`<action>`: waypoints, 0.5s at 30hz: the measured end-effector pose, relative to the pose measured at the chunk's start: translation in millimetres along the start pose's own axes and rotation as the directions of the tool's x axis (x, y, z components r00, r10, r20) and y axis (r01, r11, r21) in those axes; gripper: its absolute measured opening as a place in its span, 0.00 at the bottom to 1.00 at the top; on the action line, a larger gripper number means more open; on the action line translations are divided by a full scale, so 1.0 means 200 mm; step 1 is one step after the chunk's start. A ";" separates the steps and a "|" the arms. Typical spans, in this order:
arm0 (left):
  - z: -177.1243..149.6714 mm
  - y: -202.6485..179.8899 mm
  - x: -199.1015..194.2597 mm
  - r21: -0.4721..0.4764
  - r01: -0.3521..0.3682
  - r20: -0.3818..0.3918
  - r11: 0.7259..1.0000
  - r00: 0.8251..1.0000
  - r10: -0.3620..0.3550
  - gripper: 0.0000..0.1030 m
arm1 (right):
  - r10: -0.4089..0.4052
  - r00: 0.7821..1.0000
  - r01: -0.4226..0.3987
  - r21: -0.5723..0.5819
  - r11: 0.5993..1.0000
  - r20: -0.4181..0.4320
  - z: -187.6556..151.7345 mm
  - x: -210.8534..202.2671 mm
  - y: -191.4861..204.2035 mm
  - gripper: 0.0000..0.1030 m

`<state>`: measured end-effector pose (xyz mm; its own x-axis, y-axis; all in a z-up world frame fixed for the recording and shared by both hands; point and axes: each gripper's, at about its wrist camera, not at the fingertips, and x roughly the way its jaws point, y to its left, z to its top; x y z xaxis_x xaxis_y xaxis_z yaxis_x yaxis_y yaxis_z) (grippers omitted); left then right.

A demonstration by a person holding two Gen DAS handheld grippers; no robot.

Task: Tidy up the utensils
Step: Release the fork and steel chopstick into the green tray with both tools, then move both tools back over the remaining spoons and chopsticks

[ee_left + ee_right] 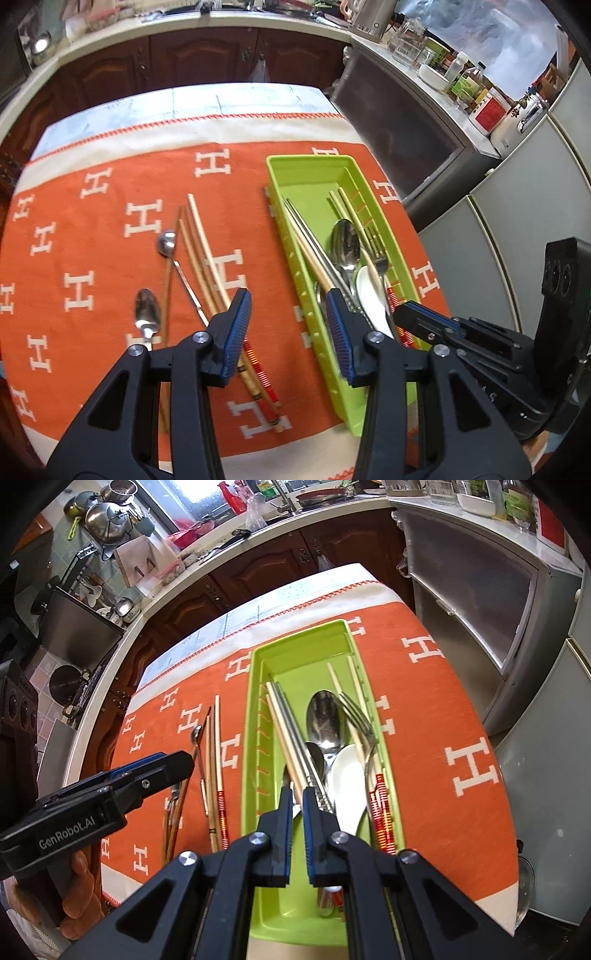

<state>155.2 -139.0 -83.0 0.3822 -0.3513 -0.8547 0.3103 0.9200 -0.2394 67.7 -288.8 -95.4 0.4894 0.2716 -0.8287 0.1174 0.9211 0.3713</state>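
Observation:
A lime green tray (306, 160) lies on the orange cloth and holds a steel spoon (345, 243), a fork (378, 256), a white ceramic spoon (373, 299) and several chopsticks. Left of the tray, loose on the cloth, lie wooden chopsticks (201, 251), a thin long-handled spoon (168, 243) and a steel spoon (147, 310). My left gripper (288, 328) hangs open over the tray's left wall with nothing between its fingers. My right gripper (296, 795) is shut and empty above the near half of the tray (249, 738). The left gripper (162, 764) also shows beside the loose chopsticks (218, 746).
The orange cloth (92, 221) covers a small table that ends close behind the tray. Dark wooden cabinets (207, 55) and a cluttered counter run along the back. A grey appliance (399, 122) and pale cupboard doors (517, 229) stand to the right. A hand (79, 886) holds the left gripper.

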 end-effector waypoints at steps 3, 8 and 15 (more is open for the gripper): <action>-0.02 0.02 -0.06 0.013 -0.025 0.026 1.000 0.999 0.024 0.38 | 0.004 1.000 -0.004 -0.006 1.000 0.004 -0.01 -0.01 0.03 0.05; -0.05 0.08 -0.13 0.010 -0.058 0.057 0.998 0.997 0.057 0.38 | 0.001 1.000 -0.001 -0.020 1.000 0.009 -0.02 -0.03 0.09 0.05; -0.10 0.24 -0.19 -0.031 -0.116 0.082 0.993 0.990 0.119 0.38 | -0.009 1.000 0.009 -0.052 0.999 0.012 -0.03 -0.04 0.18 0.05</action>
<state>138.0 -78.4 -71.0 0.4861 -0.2527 -0.8366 0.2366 0.9596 -0.1524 63.5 -257.3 -77.7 0.4983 0.2604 -0.8270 0.0770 0.9368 0.3414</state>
